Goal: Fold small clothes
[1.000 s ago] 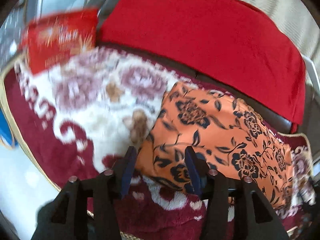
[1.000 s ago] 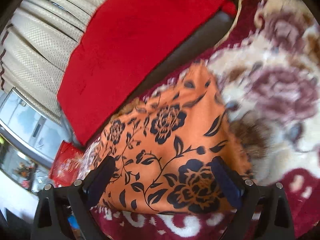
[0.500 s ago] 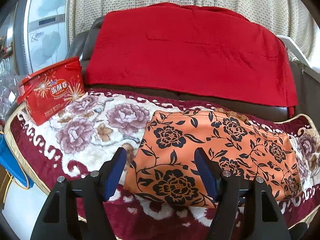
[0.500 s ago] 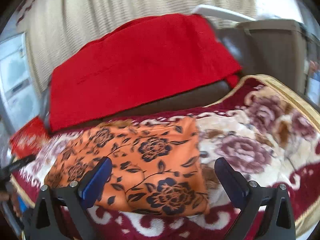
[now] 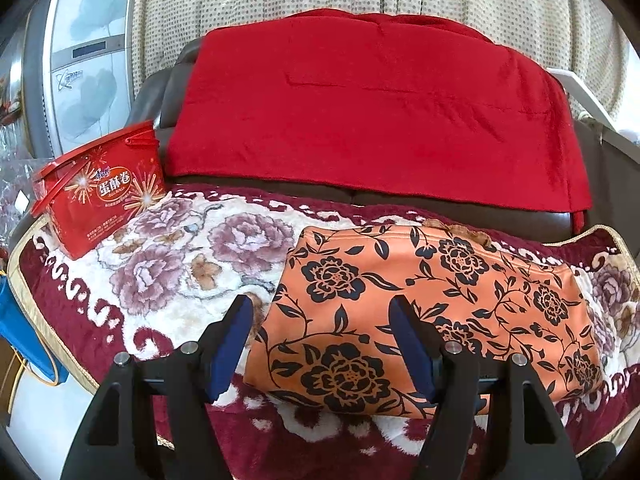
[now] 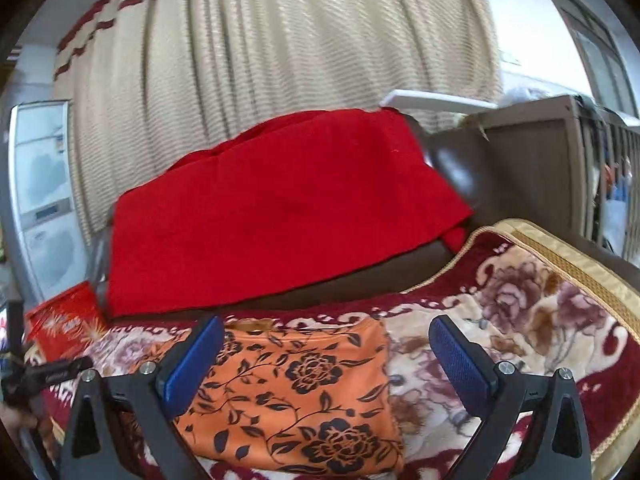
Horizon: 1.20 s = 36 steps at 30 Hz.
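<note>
The folded orange garment [image 5: 432, 312] lies on the flowered blanket [image 5: 172, 264], below the red throw [image 5: 372, 108]. Left claw [image 5: 322, 344] and right claw [image 6: 326, 360] both gape, empty, above it. Risk: a careless grab could undo the fold.

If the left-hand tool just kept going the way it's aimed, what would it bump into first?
Most likely the folded orange flowered cloth lying on the plush floral blanket; the open left gripper points down at its near edge, though depth is hard to judge.

Right tool [image 6: 326, 354], jaws wide apart, above folded orange floral cloth [image 6: 296, 396].
</note>
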Each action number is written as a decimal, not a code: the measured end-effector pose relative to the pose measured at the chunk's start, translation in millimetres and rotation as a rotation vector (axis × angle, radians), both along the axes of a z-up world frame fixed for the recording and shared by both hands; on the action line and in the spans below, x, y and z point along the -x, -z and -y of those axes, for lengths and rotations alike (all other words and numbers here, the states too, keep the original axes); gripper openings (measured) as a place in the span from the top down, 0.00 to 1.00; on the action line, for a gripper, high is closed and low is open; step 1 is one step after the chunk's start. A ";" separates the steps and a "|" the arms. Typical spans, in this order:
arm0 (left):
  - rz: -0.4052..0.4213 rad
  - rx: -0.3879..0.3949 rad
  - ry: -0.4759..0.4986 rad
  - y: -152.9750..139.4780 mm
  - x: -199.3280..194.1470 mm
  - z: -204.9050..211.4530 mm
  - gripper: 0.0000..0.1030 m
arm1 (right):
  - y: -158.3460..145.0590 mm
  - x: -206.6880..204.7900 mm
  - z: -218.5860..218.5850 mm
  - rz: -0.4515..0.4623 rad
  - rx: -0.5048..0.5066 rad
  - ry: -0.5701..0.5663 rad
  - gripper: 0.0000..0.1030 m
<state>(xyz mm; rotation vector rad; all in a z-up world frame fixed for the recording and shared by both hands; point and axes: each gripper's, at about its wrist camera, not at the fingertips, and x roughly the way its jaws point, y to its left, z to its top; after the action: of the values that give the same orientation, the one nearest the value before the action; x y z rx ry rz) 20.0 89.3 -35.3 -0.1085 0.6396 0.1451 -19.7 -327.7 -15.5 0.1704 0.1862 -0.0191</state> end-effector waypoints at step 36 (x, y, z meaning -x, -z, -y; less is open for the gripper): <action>-0.149 -0.011 0.200 50.3 -49.2 91.5 0.31 | 172.3 -74.4 100.5 -0.476 -1.048 -0.071 0.03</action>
<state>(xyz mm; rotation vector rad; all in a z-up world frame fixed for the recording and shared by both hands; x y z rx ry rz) 69.1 -2.2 -85.6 -0.0229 0.7942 -0.0370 54.8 -428.2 -187.8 1.2100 0.6694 0.1133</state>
